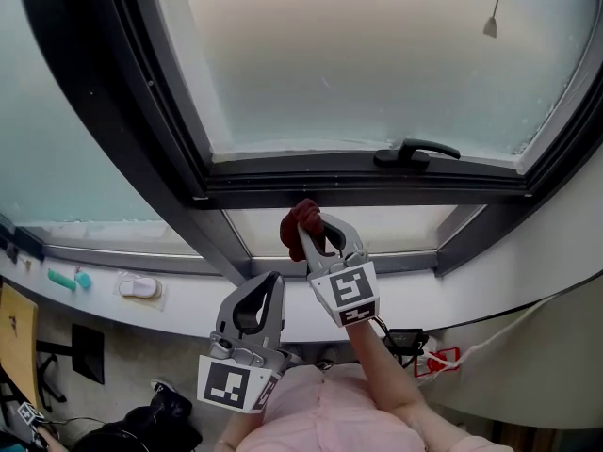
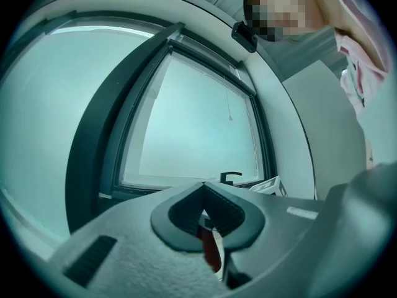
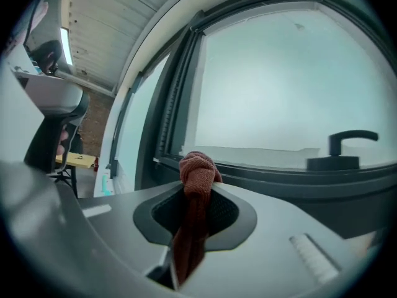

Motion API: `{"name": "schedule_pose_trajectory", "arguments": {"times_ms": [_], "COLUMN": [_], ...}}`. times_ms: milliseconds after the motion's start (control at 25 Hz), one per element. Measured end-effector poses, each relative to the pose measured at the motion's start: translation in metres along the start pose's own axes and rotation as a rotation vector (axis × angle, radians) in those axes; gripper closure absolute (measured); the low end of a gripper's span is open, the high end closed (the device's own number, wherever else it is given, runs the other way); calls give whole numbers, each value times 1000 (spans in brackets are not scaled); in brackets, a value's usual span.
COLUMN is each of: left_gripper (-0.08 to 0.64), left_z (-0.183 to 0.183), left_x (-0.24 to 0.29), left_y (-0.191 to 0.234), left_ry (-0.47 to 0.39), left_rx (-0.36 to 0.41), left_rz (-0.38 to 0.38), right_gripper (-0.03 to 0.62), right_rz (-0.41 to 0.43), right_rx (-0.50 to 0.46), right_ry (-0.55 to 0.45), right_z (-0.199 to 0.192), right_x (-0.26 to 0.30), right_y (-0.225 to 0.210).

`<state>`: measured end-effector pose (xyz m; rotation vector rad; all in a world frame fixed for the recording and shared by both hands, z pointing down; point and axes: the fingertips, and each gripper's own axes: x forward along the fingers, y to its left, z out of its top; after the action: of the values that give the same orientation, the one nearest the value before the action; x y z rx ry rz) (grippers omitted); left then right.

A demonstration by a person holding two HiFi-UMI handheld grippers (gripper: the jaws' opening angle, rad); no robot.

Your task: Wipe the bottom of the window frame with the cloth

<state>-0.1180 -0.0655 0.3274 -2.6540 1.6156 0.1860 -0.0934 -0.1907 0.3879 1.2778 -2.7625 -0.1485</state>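
A red-brown cloth (image 1: 301,222) is bunched in my right gripper (image 1: 318,226), which is shut on it. Its knotted end (image 3: 198,168) sticks out past the fingertips and points at the dark bottom rail of the window frame (image 1: 358,185), close to it; I cannot tell whether it touches. The rest of the cloth hangs down between the jaws. My left gripper (image 1: 270,281) is lower and to the left, in front of the white sill (image 1: 188,304), shut and empty. In the left gripper view its jaws meet, and a red strip shows through the gap below them.
A black window handle (image 1: 415,151) sits on the rail to the right of the cloth. A blind cord pull (image 1: 491,26) hangs at the upper right. Small teal pieces (image 1: 68,279) and a white object (image 1: 139,287) lie on the sill's left part. Cables (image 1: 438,358) run below right.
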Motion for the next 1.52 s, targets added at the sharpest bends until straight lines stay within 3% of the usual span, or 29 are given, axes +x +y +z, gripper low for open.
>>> {"name": "schedule_pose_trajectory", "arguments": {"times_ms": [280,600,1000,1320,1520], "left_gripper": [561,561,561,561,561], "left_z": [14,22,24,24,23], "left_x": [-35,-66,-91,-95,-96], "left_y": [55,96,127,134,136], "left_ry": [16,22,24,25,28], "left_rx": [23,49,56,53,55], "left_rz": [63,102,151,162,167], "right_gripper": [526,526,529,529,531], "right_rz": [114,178,137,100,54], "right_rx": [-22,-7,45,-6,9], "right_ry": [0,45,85,61,39], "right_z": [11,-3,-12,-11,-11], "right_x": [62,119,172,171,159], "right_y": [84,138,133,131,114]}}
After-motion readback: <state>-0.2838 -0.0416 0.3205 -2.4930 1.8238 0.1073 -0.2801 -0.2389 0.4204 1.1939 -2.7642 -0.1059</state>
